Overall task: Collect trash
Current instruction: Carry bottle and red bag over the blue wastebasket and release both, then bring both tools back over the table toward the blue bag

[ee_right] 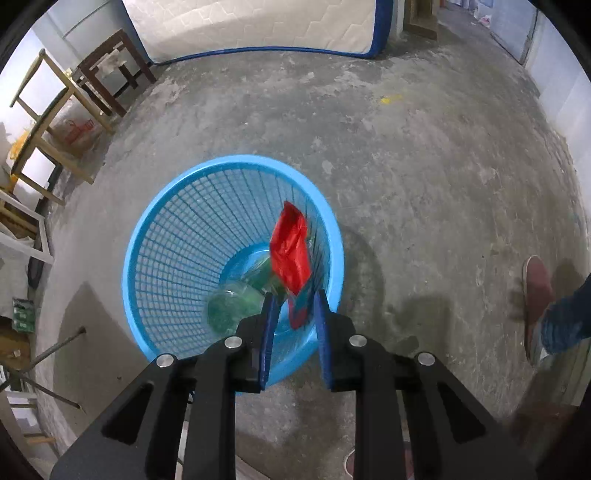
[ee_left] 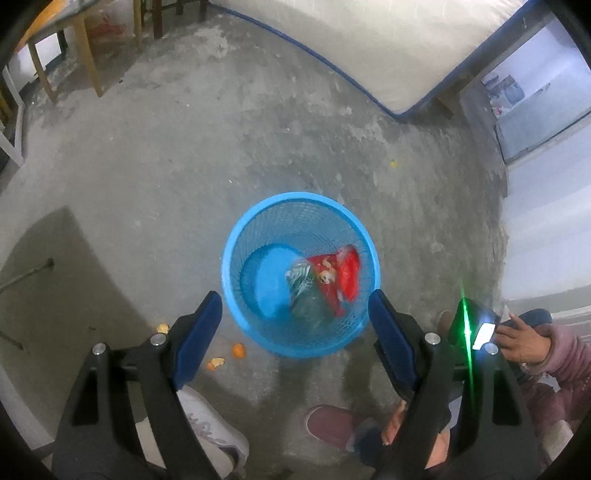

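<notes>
A blue mesh basket [ee_left: 295, 196] [ee_right: 236, 159] stands on the concrete floor. Inside it lie a red snack wrapper [ee_left: 332, 280] [ee_right: 290, 251] and a green plastic bottle [ee_left: 306, 295] [ee_right: 229, 306]. My left gripper [ee_left: 295, 306] hangs over the basket's near side, open wide, with nothing held. My right gripper [ee_right: 295, 299] points down into the basket with its jaws a little apart. The wrapper's lower end sits between the fingertips, and the pads do not press on it. Orange peel pieces [ee_left: 238, 350] lie on the floor beside the basket.
A mattress [ee_left: 369, 37] [ee_right: 258, 26] with a blue edge leans at the back. Wooden tables and stools [ee_right: 48, 122] stand at the left. A person's maroon shoe [ee_left: 332, 421] [ee_right: 535, 295] and white shoe [ee_left: 210, 428] are near the basket. A metal rod [ee_right: 55, 347] lies at lower left.
</notes>
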